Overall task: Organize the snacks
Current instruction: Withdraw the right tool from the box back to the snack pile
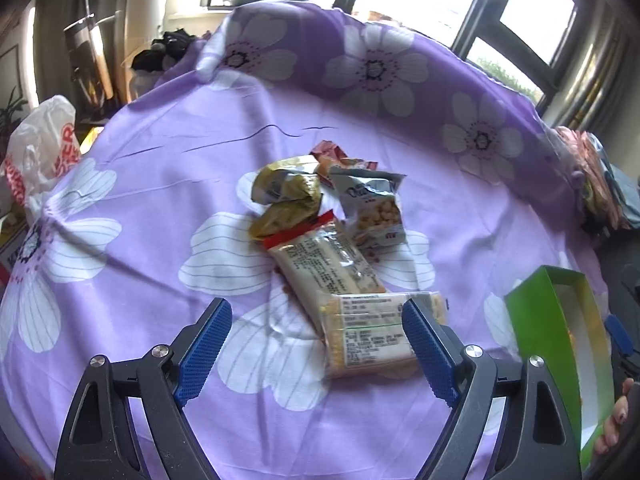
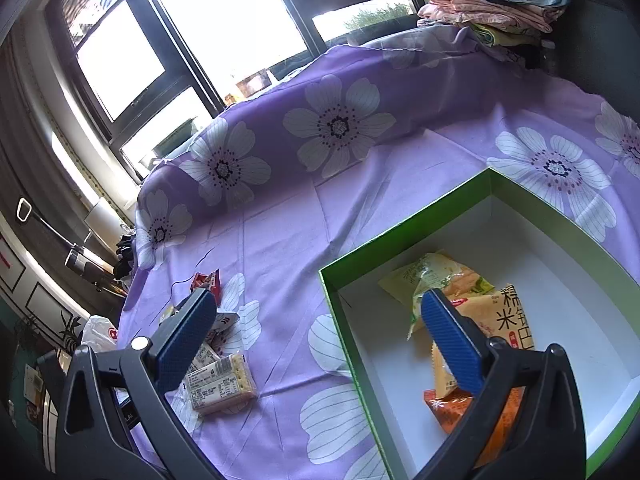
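Several snack packets lie in a pile on the purple flowered cloth (image 1: 152, 184). Nearest my open left gripper (image 1: 316, 348) is a cracker pack (image 1: 370, 332), its right end beside the right finger. Behind it lie a longer cracker pack (image 1: 324, 264), a gold bag (image 1: 288, 200), a grey-blue bag (image 1: 372, 208) and a small red packet (image 1: 330, 152). The green box (image 2: 404, 240), white inside, holds a yellow-green packet (image 2: 436, 276) and orange packets (image 2: 508, 312). My open, empty right gripper (image 2: 316, 332) hovers over the box's left wall. The box also shows in the left wrist view (image 1: 540, 312).
A white and red plastic bag (image 1: 44, 148) sits at the table's left edge. Folded clothes (image 2: 500, 4) are stacked at the far right corner. Windows run behind the table. A raised fold of cloth (image 2: 340, 112) lines the back. A hand (image 1: 612, 428) shows at the right edge.
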`<action>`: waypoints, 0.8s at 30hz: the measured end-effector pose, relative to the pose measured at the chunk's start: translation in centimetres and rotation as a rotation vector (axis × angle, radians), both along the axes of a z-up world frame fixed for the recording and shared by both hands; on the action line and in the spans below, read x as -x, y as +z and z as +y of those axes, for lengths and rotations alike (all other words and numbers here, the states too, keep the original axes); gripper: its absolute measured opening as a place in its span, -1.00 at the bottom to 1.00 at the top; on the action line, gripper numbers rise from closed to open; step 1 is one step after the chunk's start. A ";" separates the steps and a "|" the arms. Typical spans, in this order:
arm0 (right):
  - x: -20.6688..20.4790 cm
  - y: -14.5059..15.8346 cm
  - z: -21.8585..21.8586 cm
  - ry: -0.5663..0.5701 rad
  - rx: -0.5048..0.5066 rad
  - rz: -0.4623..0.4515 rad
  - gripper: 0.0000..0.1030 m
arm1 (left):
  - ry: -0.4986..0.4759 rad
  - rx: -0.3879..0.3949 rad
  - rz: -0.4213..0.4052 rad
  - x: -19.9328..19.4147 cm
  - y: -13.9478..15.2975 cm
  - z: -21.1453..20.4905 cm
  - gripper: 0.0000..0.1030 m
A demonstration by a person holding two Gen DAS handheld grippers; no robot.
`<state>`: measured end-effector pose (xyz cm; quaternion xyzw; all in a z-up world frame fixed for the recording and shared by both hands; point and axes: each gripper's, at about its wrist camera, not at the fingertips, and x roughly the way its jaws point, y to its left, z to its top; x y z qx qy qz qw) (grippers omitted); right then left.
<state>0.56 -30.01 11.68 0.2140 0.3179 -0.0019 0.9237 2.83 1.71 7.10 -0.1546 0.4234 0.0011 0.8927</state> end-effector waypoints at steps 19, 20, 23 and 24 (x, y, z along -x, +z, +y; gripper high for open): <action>-1.1 -1.1 8.4 0.160 0.172 -0.029 0.99 | 0.098 0.108 -0.048 0.4 1.3 5.3 0.69; -1.3 -1.1 9.0 0.179 0.169 -0.023 0.99 | 0.098 0.112 -0.058 0.5 1.4 5.5 0.69; -2.4 -0.7 11.0 0.227 0.174 0.006 0.99 | 0.116 0.096 -0.066 0.2 1.5 5.9 0.69; -3.0 -0.7 11.8 0.242 0.172 0.029 0.99 | 0.128 0.085 -0.063 0.1 1.3 6.1 0.69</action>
